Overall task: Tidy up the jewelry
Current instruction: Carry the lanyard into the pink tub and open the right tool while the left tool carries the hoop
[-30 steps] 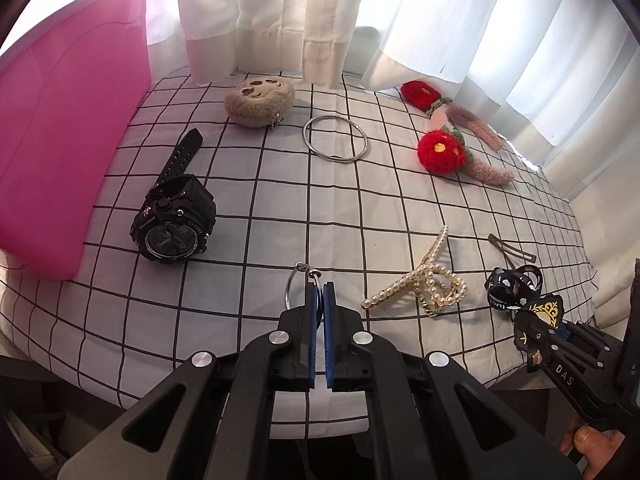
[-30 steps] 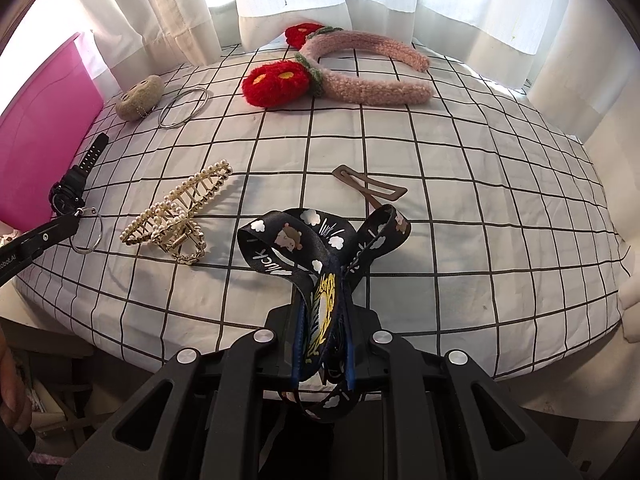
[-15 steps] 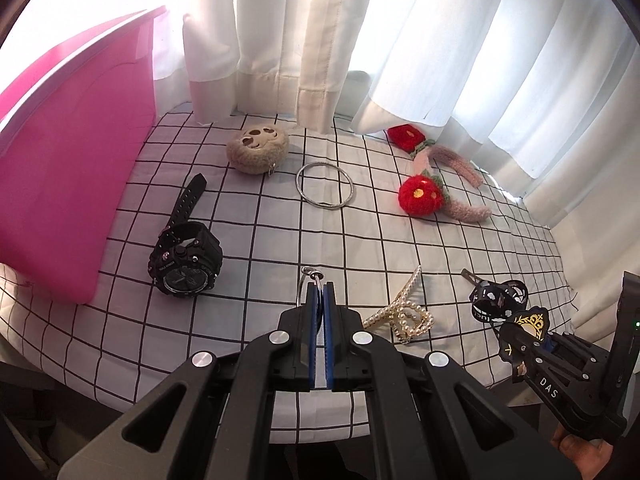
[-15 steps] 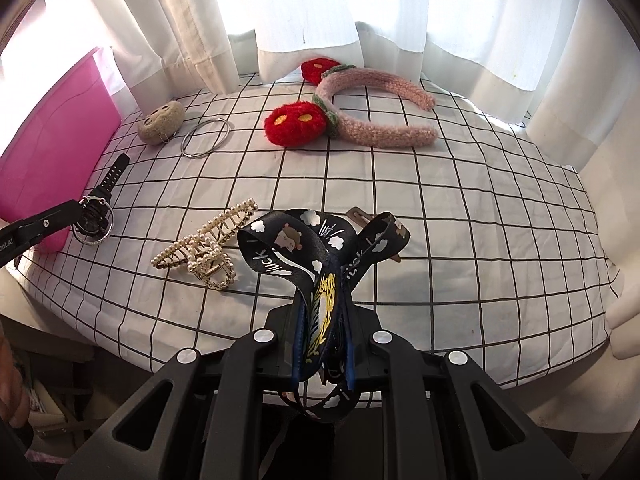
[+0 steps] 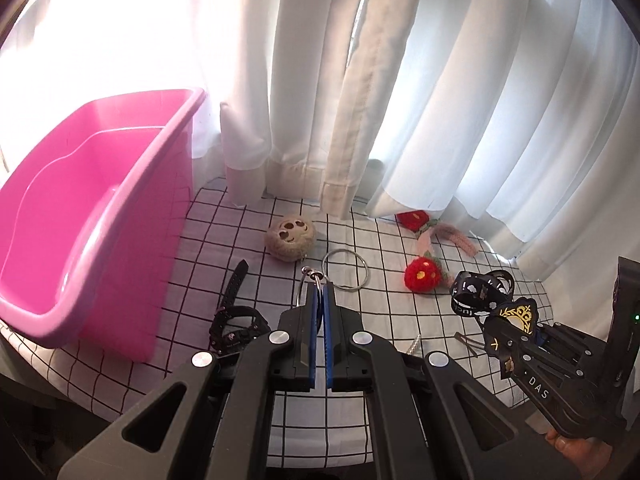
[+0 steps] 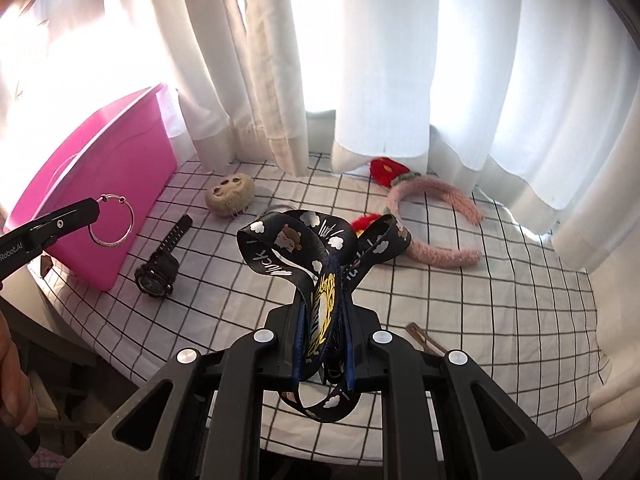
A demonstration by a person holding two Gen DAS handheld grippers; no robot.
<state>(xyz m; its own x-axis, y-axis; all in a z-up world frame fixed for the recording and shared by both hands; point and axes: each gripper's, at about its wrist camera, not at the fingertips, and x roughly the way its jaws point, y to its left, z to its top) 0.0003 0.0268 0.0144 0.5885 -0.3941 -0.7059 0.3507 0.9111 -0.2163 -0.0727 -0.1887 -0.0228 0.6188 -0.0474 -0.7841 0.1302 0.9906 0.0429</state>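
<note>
White curtains [image 5: 400, 100] hang behind a table covered by a white cloth [image 6: 500, 300] with black grid lines.

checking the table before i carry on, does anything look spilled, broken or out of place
Nothing stands out. The black watch, pink headband and thin ring lie loose on the checked cloth, unsorted but intact; the pink bin sits upright.
</note>
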